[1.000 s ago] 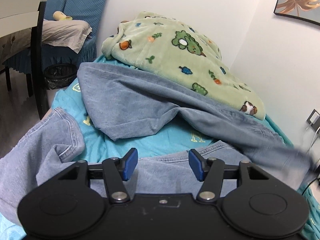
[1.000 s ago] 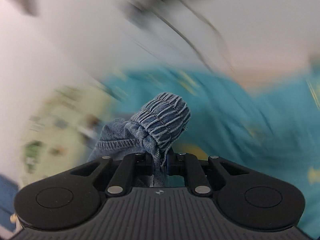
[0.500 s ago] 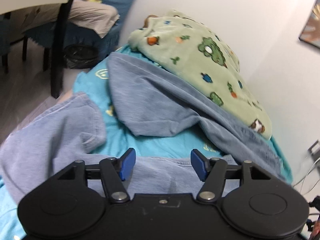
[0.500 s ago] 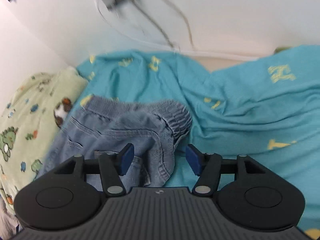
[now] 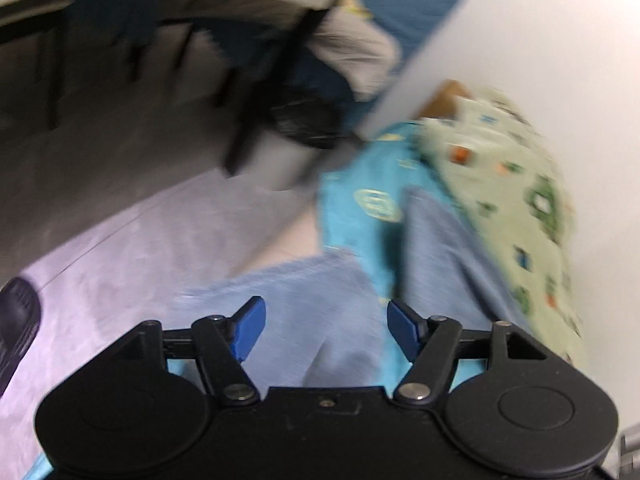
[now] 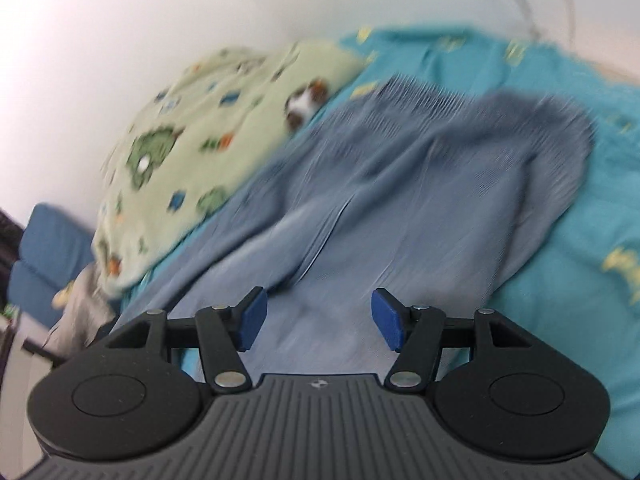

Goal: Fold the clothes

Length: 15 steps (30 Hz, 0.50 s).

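Blue jeans [image 6: 400, 184] lie spread over a teal bed sheet [image 6: 580, 216], the waistband end at the upper right of the right wrist view. My right gripper [image 6: 316, 320] hovers over the denim, open, nothing between its blue pads. In the blurred left wrist view one jeans leg [image 5: 296, 304] hangs off the bed's edge towards the floor and the other leg [image 5: 436, 256] runs along the bed. My left gripper [image 5: 326, 330] is above that hanging leg, its jaws opening, with nothing held between them.
A pale green cartoon-print blanket [image 6: 200, 136] is bunched along the white wall beside the jeans. A grey floor [image 5: 120, 248], a dark bin [image 5: 304, 120], table legs and a blue chair [image 5: 404, 8] stand past the bed's end. A dark shoe [image 5: 16, 320] lies at the left edge.
The right gripper let go of the bunched waistband, opened and drew back over the jeans. The left gripper swung and rolled towards the bed's edge and the floor, its jaws a little wider.
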Tool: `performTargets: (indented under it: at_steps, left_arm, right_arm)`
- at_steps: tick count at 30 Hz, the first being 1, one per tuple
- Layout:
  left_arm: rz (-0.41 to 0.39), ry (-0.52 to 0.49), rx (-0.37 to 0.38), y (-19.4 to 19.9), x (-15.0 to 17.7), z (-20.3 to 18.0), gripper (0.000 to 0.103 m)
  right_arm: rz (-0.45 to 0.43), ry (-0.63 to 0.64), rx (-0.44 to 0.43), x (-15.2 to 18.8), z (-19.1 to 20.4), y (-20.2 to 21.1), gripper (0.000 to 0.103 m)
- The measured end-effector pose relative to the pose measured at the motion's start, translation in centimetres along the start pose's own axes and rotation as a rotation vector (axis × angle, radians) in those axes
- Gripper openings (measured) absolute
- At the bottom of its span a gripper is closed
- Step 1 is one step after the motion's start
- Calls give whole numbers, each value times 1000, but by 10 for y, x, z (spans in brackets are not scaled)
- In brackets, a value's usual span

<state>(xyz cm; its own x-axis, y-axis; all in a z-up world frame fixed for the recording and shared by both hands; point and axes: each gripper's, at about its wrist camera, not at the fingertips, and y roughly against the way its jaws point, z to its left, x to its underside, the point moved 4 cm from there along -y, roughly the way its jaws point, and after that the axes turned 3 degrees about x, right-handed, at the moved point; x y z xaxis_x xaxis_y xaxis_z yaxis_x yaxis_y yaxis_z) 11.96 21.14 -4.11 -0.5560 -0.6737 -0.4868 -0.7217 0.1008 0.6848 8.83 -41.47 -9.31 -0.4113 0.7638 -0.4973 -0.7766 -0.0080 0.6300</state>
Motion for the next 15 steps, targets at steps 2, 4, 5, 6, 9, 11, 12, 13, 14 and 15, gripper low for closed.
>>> performTargets:
  at_steps: [2,4,5,6,9,11,12,13,14,15]
  left_arm:
    - [37,72,-55,-20,-6,22,64]
    - [76,145,-118,-39,-8,44,61]
    - [91,174,-139,-45,-7,53,58]
    - [100,197,-156,-50,-6,61,58]
    - [112,254,-178,-54,-4,79,58]
    - [126,311,-144,-57,-3,89,57]
    - [133,339,-127,-58,-3,93,55]
    - [139,368,-109,-60,-3,98,54]
    - [146,396,-92,-61,-3,102,54]
    - [164,404,-67,-64,-2,103,54]
  right_arm:
    - [24,-12,-17,3,3,-3,62]
    - [47,-23,-34,6,7,-5,62]
    - [59,-29,-42,8,9,-7,62]
    - [59,-36,-41,8,7,-6,62]
    - [64,-73,-41,10,4,-2,62]
    - [71,-96,-43,11,3,-4,62]
    - [74,-104,-44,11,2,-5,62]
    - [77,-103,-46,11,3,-6,62]
    - [80,-103,-48,11,4,-7,62]
    - [82,-100,-54,11,5,-9,62]
